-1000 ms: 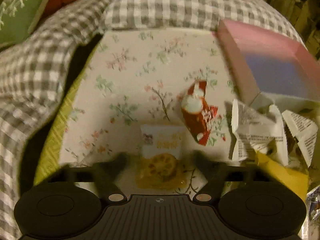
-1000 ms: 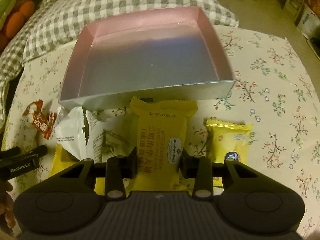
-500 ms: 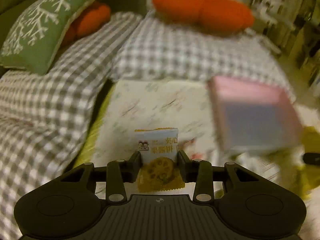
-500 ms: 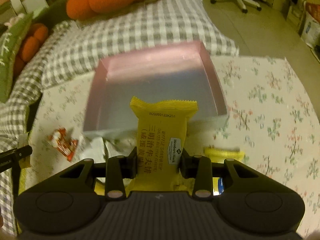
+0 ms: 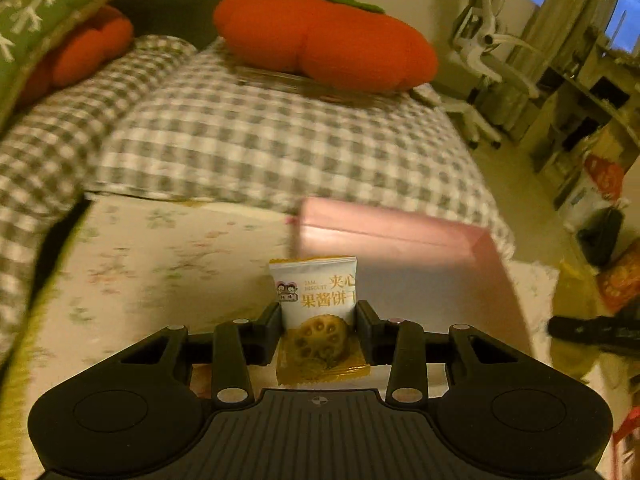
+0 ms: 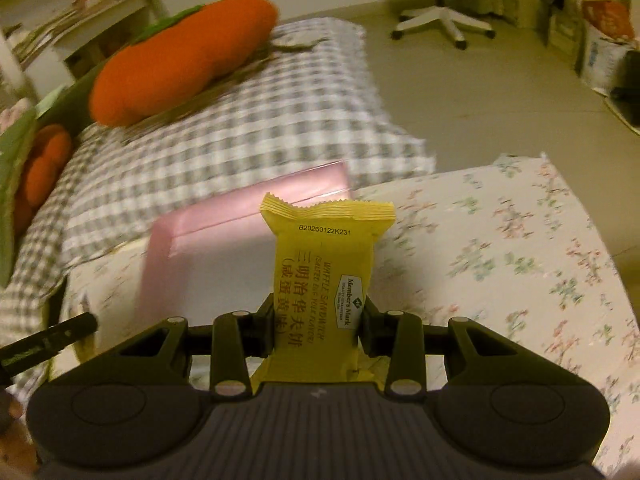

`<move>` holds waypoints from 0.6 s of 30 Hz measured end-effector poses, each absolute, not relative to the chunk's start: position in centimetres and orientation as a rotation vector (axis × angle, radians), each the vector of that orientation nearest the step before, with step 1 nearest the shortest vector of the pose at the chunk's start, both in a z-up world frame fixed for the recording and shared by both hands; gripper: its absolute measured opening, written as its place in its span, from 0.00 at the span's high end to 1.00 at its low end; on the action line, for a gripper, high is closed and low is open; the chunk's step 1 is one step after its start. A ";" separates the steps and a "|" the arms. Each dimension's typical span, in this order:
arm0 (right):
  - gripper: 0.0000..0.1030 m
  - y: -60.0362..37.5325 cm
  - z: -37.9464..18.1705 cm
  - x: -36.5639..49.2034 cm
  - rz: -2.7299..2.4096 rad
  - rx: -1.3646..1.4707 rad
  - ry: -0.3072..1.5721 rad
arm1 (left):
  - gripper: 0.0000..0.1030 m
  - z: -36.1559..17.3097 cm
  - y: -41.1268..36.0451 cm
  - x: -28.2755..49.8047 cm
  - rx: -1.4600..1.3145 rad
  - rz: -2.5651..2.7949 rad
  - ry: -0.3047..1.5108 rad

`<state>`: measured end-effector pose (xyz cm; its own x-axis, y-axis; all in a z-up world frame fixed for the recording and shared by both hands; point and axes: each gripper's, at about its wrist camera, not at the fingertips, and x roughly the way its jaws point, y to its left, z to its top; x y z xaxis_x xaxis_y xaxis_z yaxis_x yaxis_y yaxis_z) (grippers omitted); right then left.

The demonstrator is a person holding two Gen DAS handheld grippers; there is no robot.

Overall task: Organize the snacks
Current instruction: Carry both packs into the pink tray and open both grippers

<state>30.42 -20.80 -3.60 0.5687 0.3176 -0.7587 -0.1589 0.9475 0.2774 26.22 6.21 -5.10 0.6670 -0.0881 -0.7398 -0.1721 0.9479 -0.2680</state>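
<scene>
My left gripper [image 5: 318, 322] is shut on a white and yellow jam biscuit packet [image 5: 316, 304], held upright above the floral tablecloth [image 5: 160, 264]. The pink open box [image 5: 400, 248] lies just ahead and to the right of it. My right gripper [image 6: 320, 320] is shut on a yellow waffle sandwich packet [image 6: 324, 272], held up above the table with the pink box [image 6: 224, 248] behind and to its left. The right gripper's finger [image 5: 592, 330] shows at the right edge of the left wrist view; the left gripper's finger [image 6: 44, 346] shows at the left edge of the right wrist view.
A grey checked cushion [image 5: 260, 140] lies behind the table with an orange pumpkin pillow [image 5: 324, 40] on it. A green pillow [image 5: 28, 24] is at the far left. A white office chair [image 6: 440, 20] and boxes [image 6: 604, 48] stand on the floor to the right.
Both grippers have lifted their packets off the table and tilted up, so the views now show the cushions and room. The other snacks on the table have dropped out of view.
</scene>
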 end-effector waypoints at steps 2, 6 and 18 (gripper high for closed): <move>0.65 -21.3 -4.8 31.5 0.256 0.210 0.928 | 0.64 -5.7 5.2 27.0 -0.334 0.018 0.835; 0.65 -21.6 -6.6 32.8 0.257 0.263 0.928 | 0.64 -7.3 3.1 28.4 -0.324 -0.024 0.808; 0.65 -16.4 -6.9 31.9 0.375 0.083 0.842 | 0.64 -10.0 2.0 28.8 -0.239 -0.008 0.818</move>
